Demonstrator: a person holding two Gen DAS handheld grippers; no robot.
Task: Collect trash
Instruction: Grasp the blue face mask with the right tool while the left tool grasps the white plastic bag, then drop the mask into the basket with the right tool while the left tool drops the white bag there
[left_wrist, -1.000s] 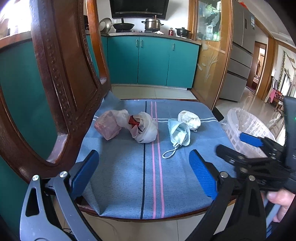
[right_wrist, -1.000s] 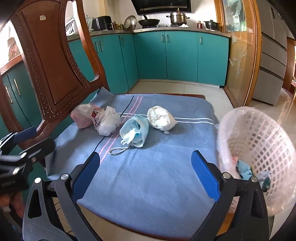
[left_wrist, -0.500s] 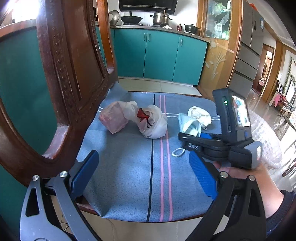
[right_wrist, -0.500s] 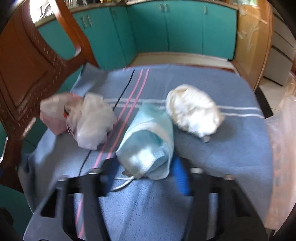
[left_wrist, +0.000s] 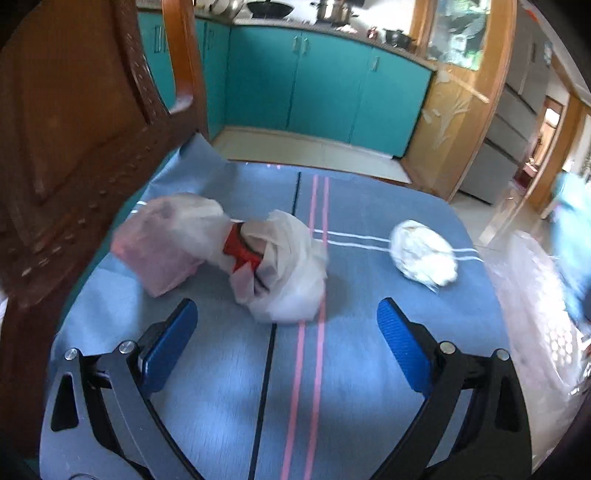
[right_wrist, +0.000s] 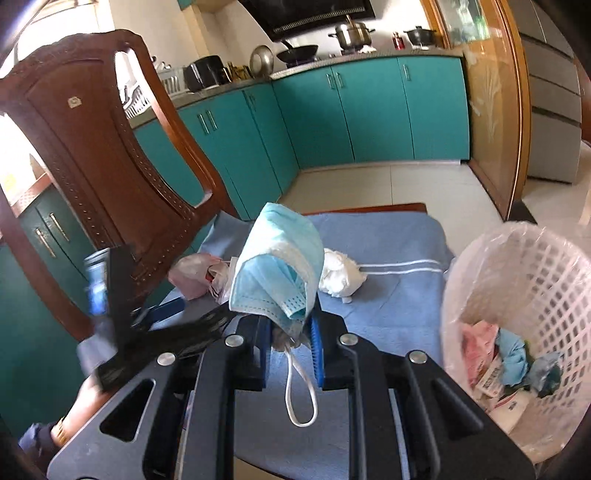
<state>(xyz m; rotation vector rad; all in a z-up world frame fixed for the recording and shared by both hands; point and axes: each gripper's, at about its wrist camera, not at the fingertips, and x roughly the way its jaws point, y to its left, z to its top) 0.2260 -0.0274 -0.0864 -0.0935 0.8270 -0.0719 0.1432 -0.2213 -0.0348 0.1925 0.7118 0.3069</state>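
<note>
My right gripper is shut on a light blue face mask and holds it above the blue cloth on the chair seat; its ear loop hangs down. My left gripper is open, just short of a white plastic bag with red inside; it also shows at the left of the right wrist view. A pink bag lies left of the white bag. A crumpled white wad lies to the right. The white lined trash basket stands right of the chair.
The carved wooden chair back rises along the left side of the seat. Teal kitchen cabinets stand behind, with tiled floor between. The basket holds several bits of trash. The basket wall shows blurred in the left wrist view.
My right gripper closed on the blue mask and lifted it off the cloth. My left gripper moved forward toward the white and pink bags.
</note>
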